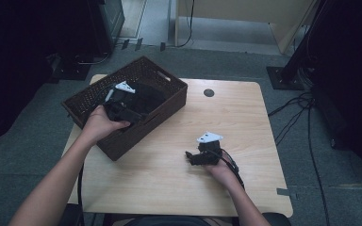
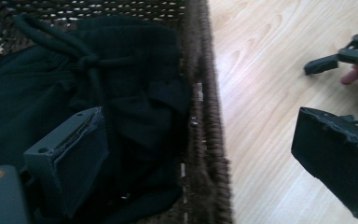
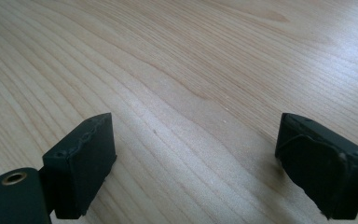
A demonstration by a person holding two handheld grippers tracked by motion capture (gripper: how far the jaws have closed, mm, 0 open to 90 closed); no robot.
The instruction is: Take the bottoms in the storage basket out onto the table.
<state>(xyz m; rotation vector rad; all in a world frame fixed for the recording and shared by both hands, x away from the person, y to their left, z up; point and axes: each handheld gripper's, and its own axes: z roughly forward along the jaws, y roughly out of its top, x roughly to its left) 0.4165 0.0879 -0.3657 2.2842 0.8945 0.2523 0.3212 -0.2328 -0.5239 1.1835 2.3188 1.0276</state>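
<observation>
The left gripper [image 2: 200, 154] has its jaws spread wide, straddling the wicker basket [image 2: 205, 116] wall; the black garment [image 2: 121, 93] lies under and ahead of its left jaw, inside the basket. The right gripper [image 3: 196, 158] hovers over the bare table [image 3: 191, 70], jaws spread and holding nothing.

Right tool [image 3: 196, 168] w/ both black jaws spread wide apart, nothing btwn them. Beneath it, pale wood bench [image 3: 191, 70], grain running diagonally. Left jaw's got a brass-coloured screw hole at its base. Soft glare on the wood mid-frame.
</observation>
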